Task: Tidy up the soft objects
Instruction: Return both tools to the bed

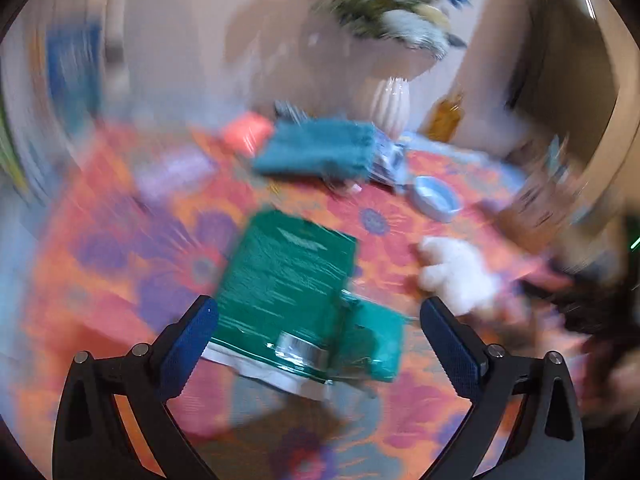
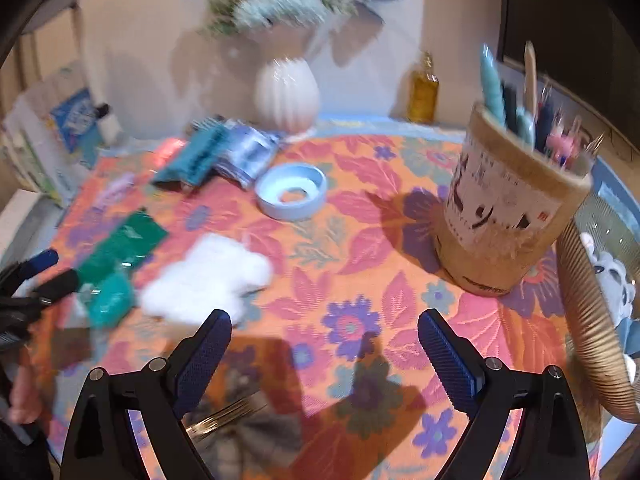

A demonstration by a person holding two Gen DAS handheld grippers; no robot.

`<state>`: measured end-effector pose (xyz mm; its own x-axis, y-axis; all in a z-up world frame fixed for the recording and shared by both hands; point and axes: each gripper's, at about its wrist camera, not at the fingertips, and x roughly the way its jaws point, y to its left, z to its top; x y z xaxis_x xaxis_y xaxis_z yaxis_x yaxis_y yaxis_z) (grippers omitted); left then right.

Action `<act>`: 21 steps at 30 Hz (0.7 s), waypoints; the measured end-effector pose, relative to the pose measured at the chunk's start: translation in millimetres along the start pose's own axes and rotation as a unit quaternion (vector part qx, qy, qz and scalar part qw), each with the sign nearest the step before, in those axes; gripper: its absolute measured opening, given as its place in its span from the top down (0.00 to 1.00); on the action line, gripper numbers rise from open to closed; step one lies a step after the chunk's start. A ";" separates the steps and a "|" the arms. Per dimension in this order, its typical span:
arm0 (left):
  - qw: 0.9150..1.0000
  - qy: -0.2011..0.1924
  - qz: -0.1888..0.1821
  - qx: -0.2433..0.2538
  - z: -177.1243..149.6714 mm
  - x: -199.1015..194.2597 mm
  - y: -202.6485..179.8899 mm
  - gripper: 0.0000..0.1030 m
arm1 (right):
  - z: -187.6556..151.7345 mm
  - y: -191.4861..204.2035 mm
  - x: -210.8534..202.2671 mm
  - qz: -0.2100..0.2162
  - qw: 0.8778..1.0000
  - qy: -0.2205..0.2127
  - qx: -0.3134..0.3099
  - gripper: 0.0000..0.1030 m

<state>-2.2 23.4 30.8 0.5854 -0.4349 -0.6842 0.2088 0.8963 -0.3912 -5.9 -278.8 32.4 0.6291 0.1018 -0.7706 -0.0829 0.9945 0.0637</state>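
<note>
Both tongs were released and empty: the left tongs (image 1: 318,320) hung over a green packet (image 1: 288,280) lying on the floral table (image 2: 360,240). The right tongs (image 2: 324,332) stood above bare cloth, a white fluffy toy (image 2: 208,276) just beside the left blue pad (image 2: 200,364).

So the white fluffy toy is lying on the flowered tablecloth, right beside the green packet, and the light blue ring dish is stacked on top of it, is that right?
Not quite. The light blue ring dish isn't on the white fluffy toy; it sits apart on the flowered tablecloth, nearer the white vase. The right wrist view shows this. The toy does lie beside the green packet.
</note>
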 end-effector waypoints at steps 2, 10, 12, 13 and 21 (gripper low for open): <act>0.997 0.010 -0.053 -0.056 0.6 3.7 22.9 0.03 | -0.6 -4.5 9.1 0.015 1.000 0.002 0.013 0.09; 0.997 0.022 0.068 -0.012 6.4 32.8 16.2 0.03 | -2.7 -20.7 36.4 0.018 0.998 0.023 0.047 0.08; 0.995 0.022 0.092 0.011 5.0 36.3 10.1 0.02 | -4.4 -22.1 36.1 0.026 0.998 0.022 0.049 0.02; 0.994 0.027 0.106 0.023 3.1 37.9 7.8 0.02 | -4.7 -21.8 36.3 0.027 0.998 0.023 0.048 0.00; 0.993 0.018 0.085 0.075 -5.5 28.7 -3.1 0.66 | -5.9 -15.0 35.7 -0.008 0.999 0.018 0.035 0.00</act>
<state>9.6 7.6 9.1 0.5945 -0.2769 -0.7549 0.2257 0.9586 -0.1739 13.3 -290.2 0.2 0.6019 0.0866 -0.7939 -0.0184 0.9953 0.0946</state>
